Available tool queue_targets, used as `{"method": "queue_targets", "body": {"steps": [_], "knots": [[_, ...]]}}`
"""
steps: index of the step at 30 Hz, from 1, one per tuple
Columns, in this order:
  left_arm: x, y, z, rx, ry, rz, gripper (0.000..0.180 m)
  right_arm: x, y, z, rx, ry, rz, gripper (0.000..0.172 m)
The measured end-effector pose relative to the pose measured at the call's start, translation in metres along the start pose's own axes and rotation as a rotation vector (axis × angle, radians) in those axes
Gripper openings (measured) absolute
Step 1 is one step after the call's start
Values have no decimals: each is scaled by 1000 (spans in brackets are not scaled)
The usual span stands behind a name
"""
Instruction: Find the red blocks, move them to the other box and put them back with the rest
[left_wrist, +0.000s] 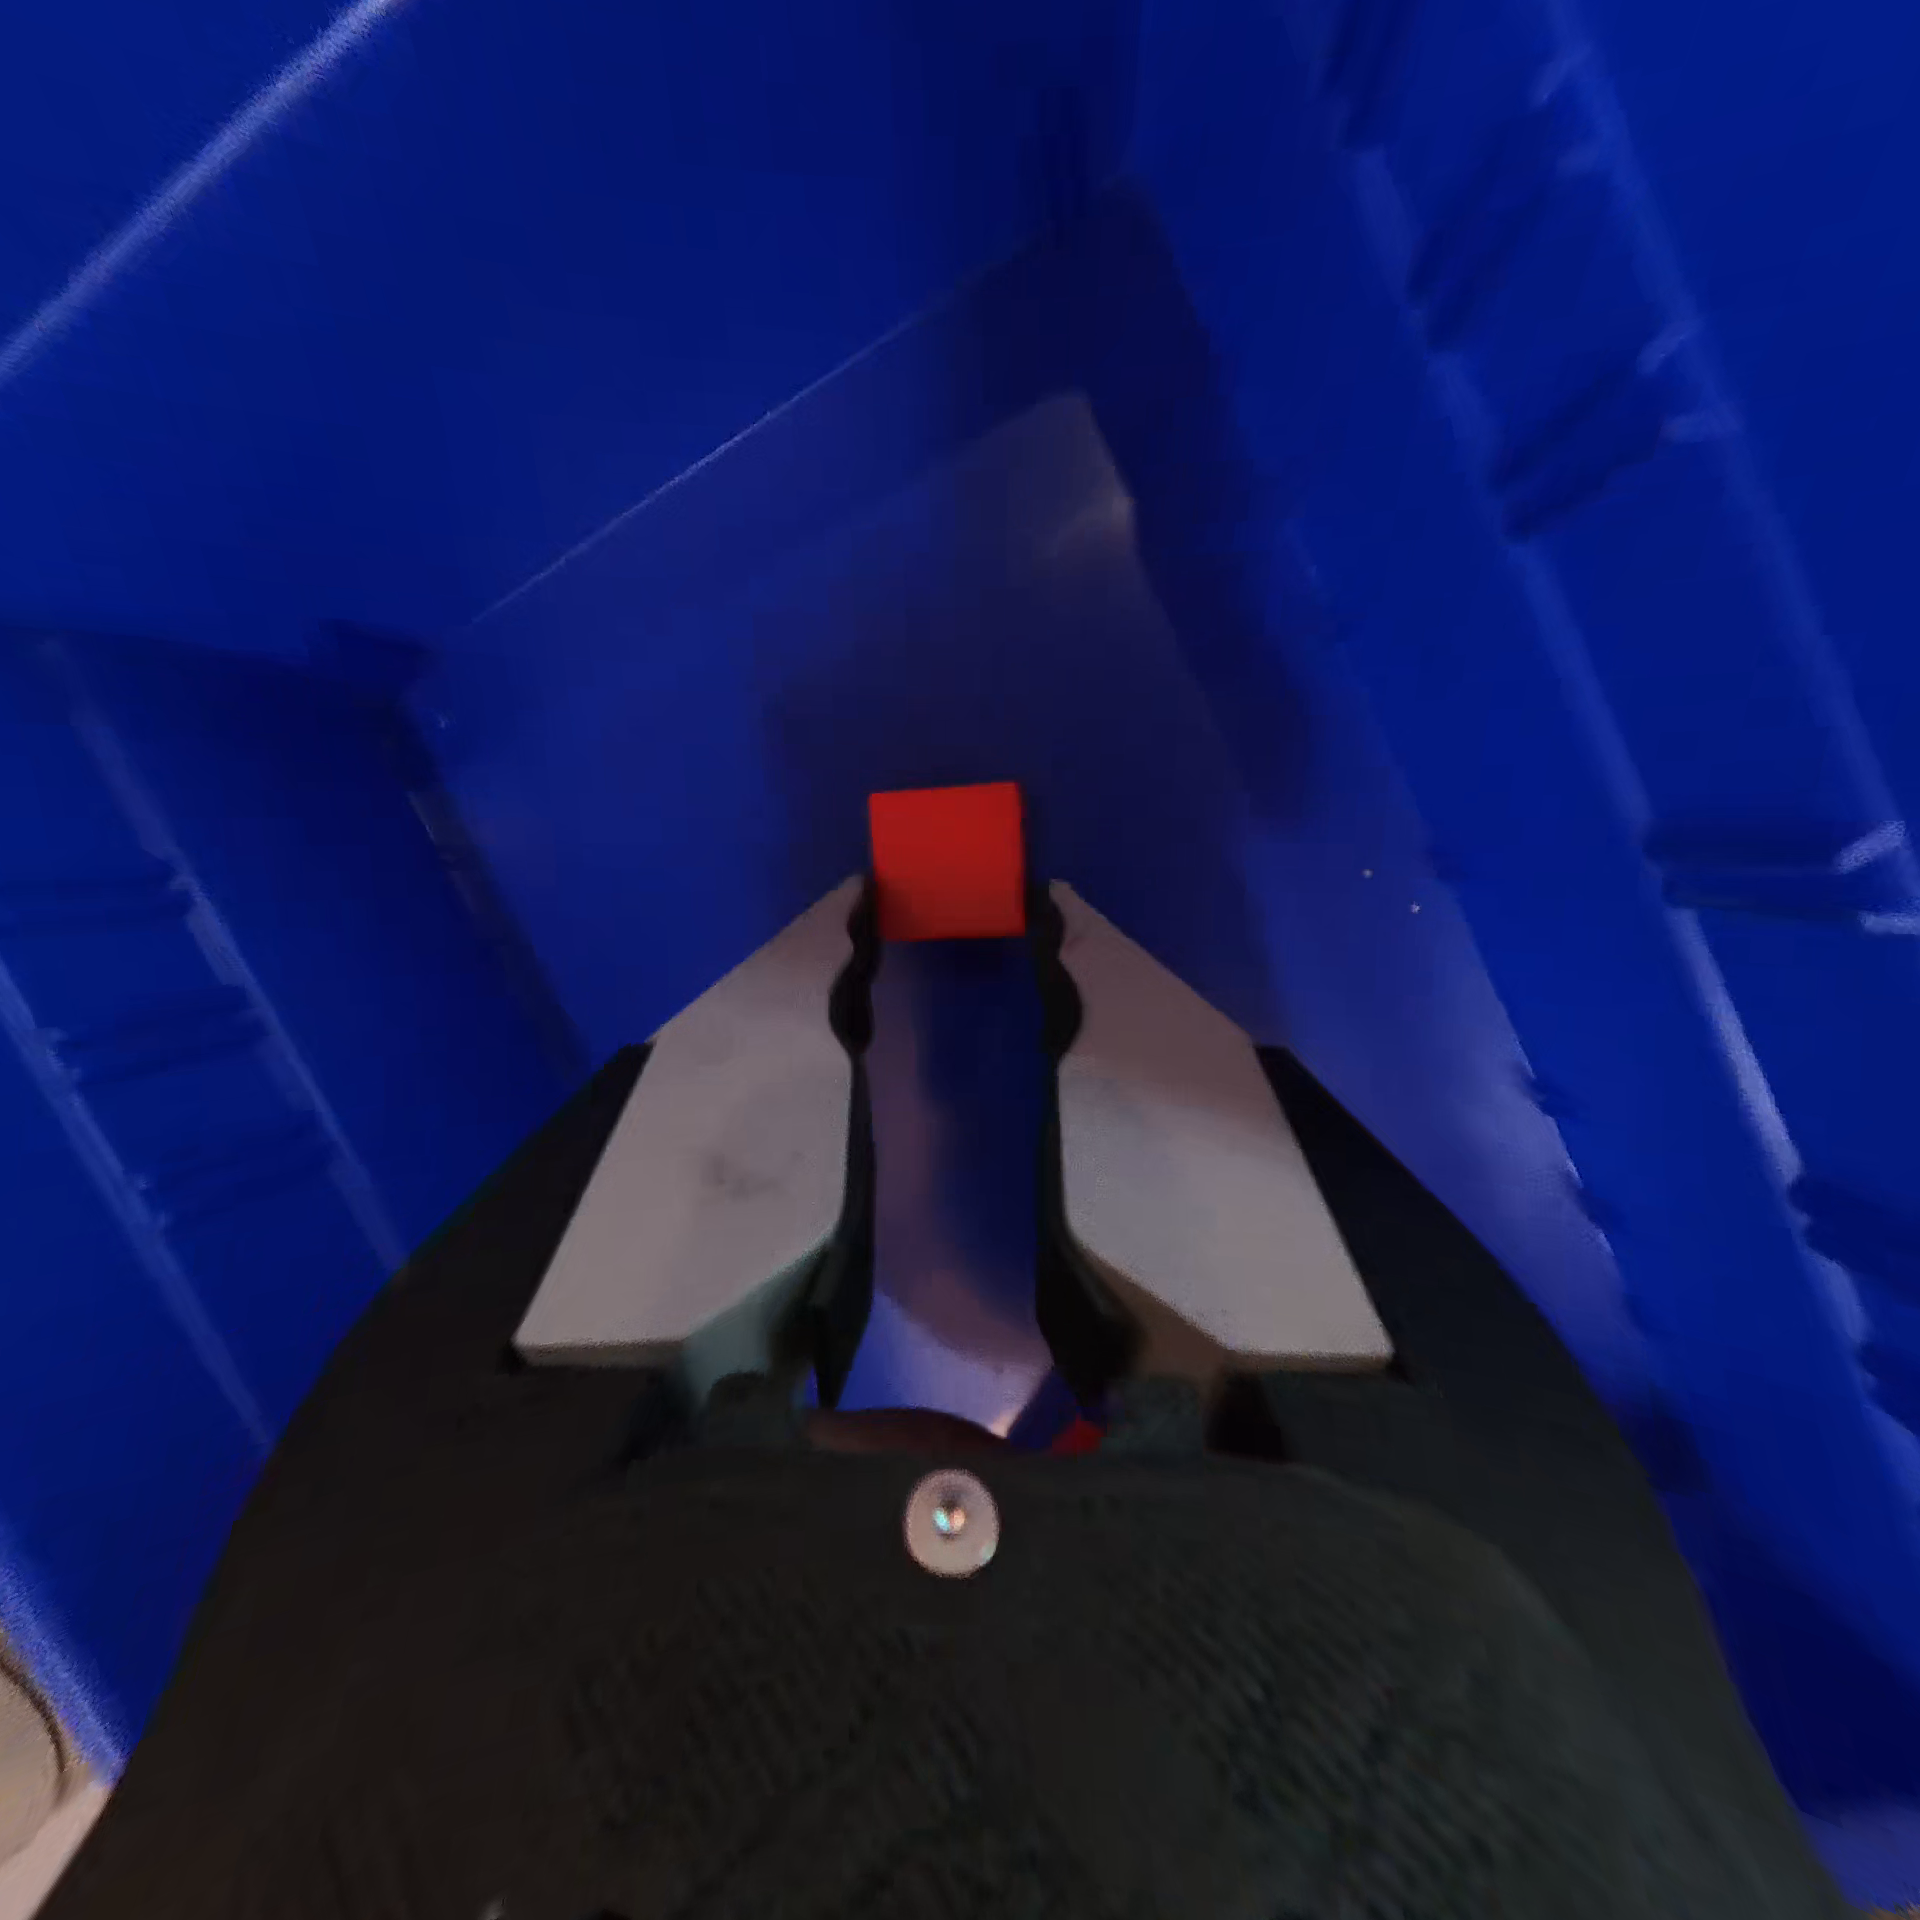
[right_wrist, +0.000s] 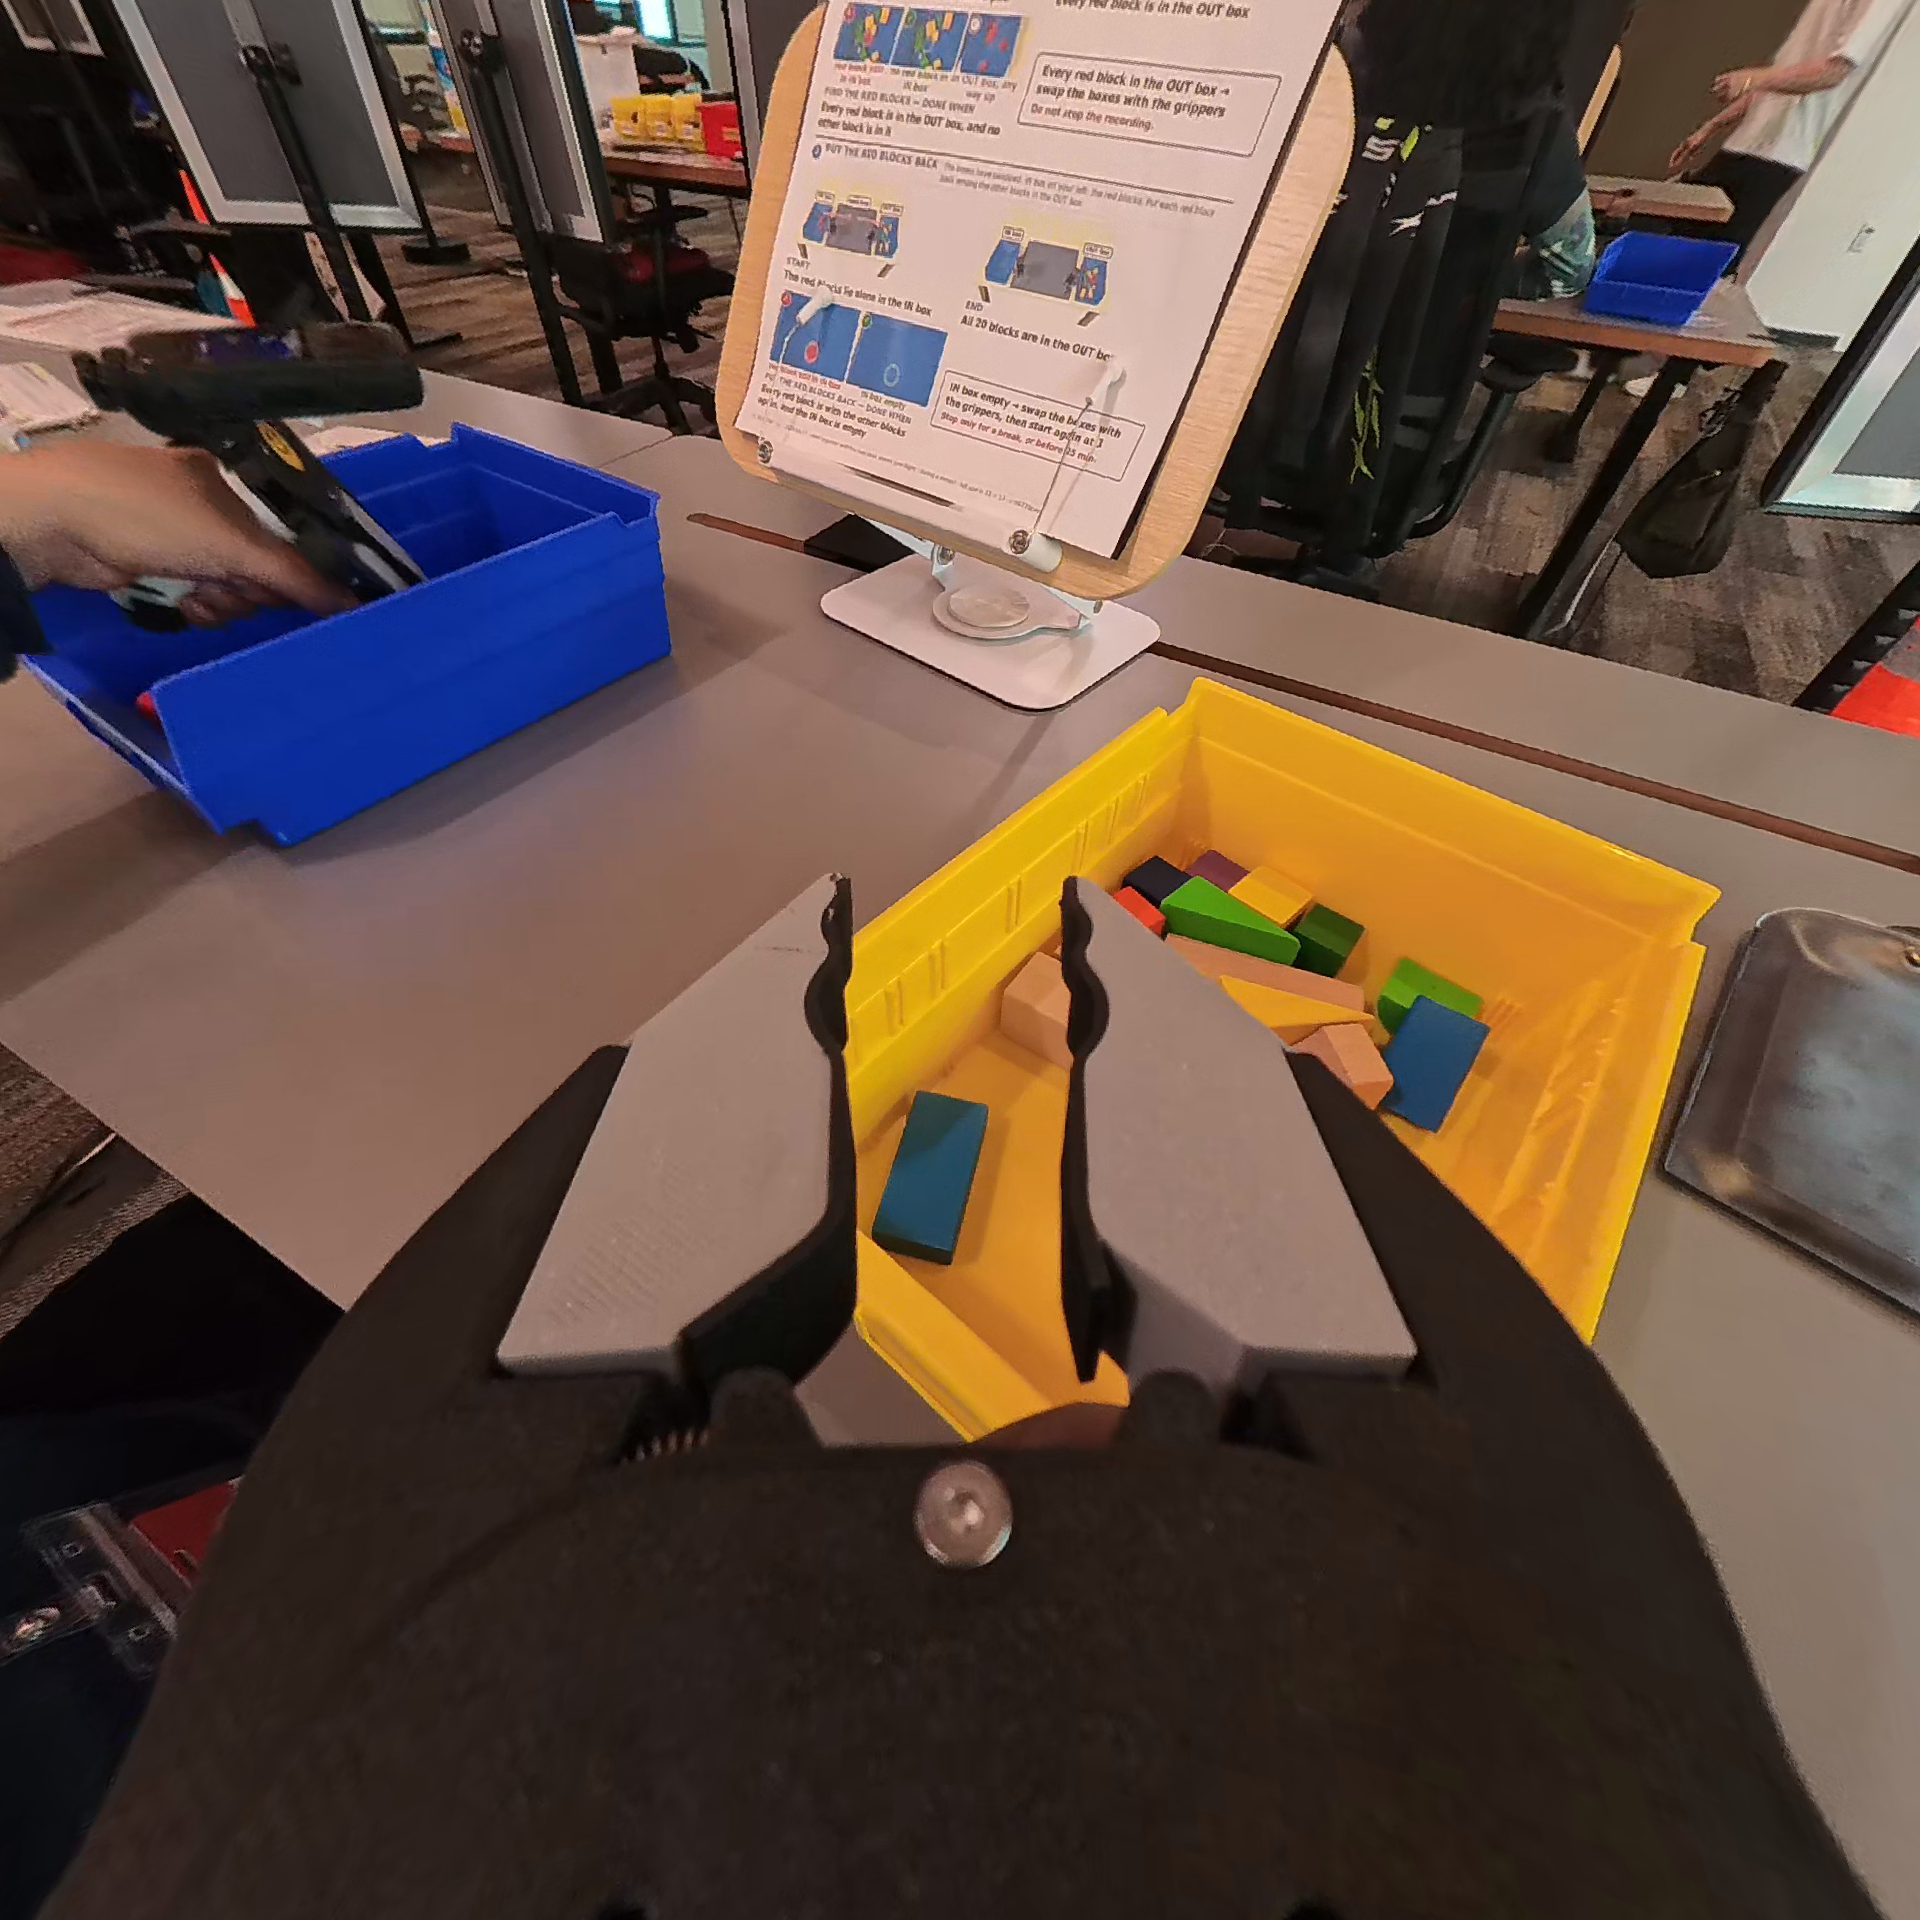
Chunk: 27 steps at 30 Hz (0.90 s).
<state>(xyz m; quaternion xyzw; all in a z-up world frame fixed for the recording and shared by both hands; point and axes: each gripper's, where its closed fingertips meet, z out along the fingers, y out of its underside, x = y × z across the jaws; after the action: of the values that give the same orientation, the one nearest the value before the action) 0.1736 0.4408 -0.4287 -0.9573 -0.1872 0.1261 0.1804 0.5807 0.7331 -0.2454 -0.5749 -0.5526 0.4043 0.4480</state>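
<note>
Clamped at the tips of the left gripper (left_wrist: 948, 896), a red block (left_wrist: 945, 860) hangs inside the blue box (left_wrist: 1351, 520), whose walls blur. From across the counter (right_wrist: 520, 935) that gripper's fingers are hidden behind the blue box's wall. Beyond it, the right gripper (right_wrist: 954, 902) hovers with fingers apart, bare, over the yellow box (right_wrist: 1455, 821), covering part of its mixed blocks (right_wrist: 1226, 920).

An instruction sheet (right_wrist: 1039, 260) on a stand, perhaps a metal clipboard (right_wrist: 1808, 1091) right
</note>
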Motion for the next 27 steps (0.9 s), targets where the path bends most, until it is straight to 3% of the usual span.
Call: {"method": "queue_targets", "body": {"steps": [5, 9, 12, 14, 16, 20, 23, 25, 27], "knots": [[-15, -11, -19, 113, -128, 35, 26, -7, 0, 1, 4, -27, -3, 37], [-4, -39, -95, 457, -258, 77, 27, -34, 3, 10, -15, -157, 28, 38], [49, -47, -171, 724, -321, 190, 26, -71, 3, 20, -24, -303, 48, 41], [112, -45, -206, 868, -261, 270, 27, -102, 2, 24, -26, -421, 63, 43], [187, -37, -222, 968, -175, 406, 26, -135, -1, 24, -16, -545, 89, 45], [280, -23, -222, 1020, -264, 707, 26, -192, 0, 22, -35, -737, 115, 51], [299, -22, -230, 1039, -364, 812, 26, -206, 5, 26, -53, -747, 88, 53], [318, -18, -238, 1112, -249, 806, 26, -210, 4, 25, -49, -761, 98, 53], [325, -15, -248, 1182, -235, 827, 26, -213, -1, 23, -25, -788, 131, 53]]}}
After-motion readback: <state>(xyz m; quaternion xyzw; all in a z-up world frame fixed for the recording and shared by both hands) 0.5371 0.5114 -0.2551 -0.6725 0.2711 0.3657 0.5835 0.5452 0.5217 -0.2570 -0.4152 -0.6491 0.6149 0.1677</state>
